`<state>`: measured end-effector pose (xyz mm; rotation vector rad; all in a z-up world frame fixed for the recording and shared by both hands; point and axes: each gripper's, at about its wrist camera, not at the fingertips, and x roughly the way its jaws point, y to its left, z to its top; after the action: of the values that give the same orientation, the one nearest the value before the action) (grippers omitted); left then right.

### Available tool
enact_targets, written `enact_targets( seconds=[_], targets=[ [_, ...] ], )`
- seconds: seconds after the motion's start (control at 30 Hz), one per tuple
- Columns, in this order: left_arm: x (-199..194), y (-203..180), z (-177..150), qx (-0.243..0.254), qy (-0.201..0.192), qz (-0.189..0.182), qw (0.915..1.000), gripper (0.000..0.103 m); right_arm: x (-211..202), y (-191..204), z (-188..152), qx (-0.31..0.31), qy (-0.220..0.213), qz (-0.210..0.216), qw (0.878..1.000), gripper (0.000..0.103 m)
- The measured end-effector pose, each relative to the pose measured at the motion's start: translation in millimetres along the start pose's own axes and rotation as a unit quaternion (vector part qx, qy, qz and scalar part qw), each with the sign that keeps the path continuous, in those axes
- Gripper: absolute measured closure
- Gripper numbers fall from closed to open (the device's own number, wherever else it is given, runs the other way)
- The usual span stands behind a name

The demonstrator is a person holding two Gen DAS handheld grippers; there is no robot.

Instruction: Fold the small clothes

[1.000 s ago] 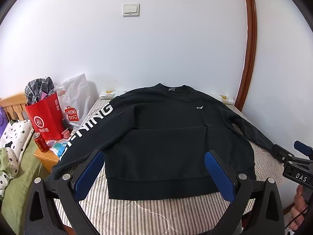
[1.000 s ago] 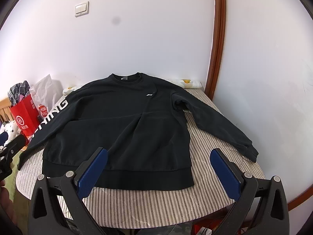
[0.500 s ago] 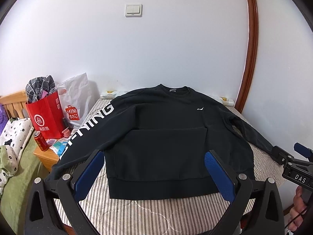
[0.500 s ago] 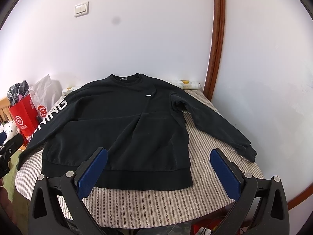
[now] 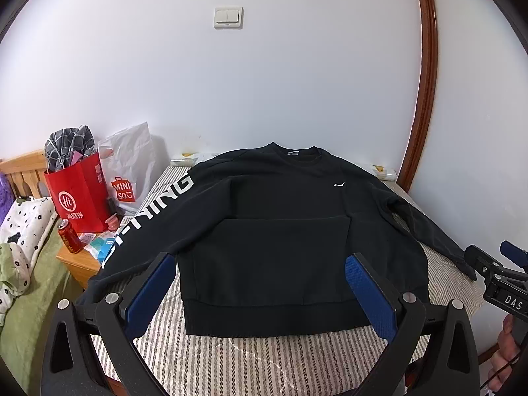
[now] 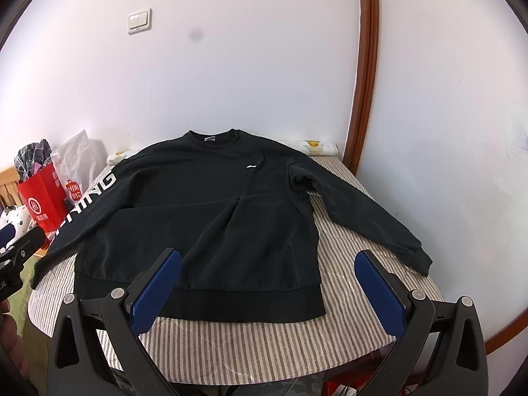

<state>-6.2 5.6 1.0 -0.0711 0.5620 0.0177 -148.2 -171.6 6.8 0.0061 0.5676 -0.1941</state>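
A black sweatshirt [image 5: 280, 231] with white lettering on one sleeve lies flat, front up, on a striped table [image 5: 250, 356]; it also shows in the right wrist view [image 6: 204, 224]. Both sleeves are spread out to the sides. My left gripper [image 5: 260, 292] is open and empty, held above the table's near edge in front of the hem. My right gripper [image 6: 269, 292] is open and empty, near the hem's right corner. The right gripper shows at the right edge of the left wrist view [image 5: 501, 274].
A red paper bag [image 5: 77, 198] with clothes, a white Miniso bag [image 5: 127, 175], a red can [image 5: 69, 236] and small items sit on a wooden nightstand [image 5: 77, 264] at the left. A bed with green cover [image 5: 29, 297] lies further left. White walls stand behind and right.
Both grippers have drifted slightly; the view has barely shifted. The sweatshirt has not moved.
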Motion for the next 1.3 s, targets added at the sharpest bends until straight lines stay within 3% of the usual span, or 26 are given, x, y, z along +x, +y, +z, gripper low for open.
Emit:
enact_targets(
  seconds=[1.3],
  targets=[
    [7.8,9.4,10.5,-0.009,0.0,-0.009,0.9999,0.0,1.3,1.5,8.2,0.004,0.001,0.004,1.0,0.0]
  ],
)
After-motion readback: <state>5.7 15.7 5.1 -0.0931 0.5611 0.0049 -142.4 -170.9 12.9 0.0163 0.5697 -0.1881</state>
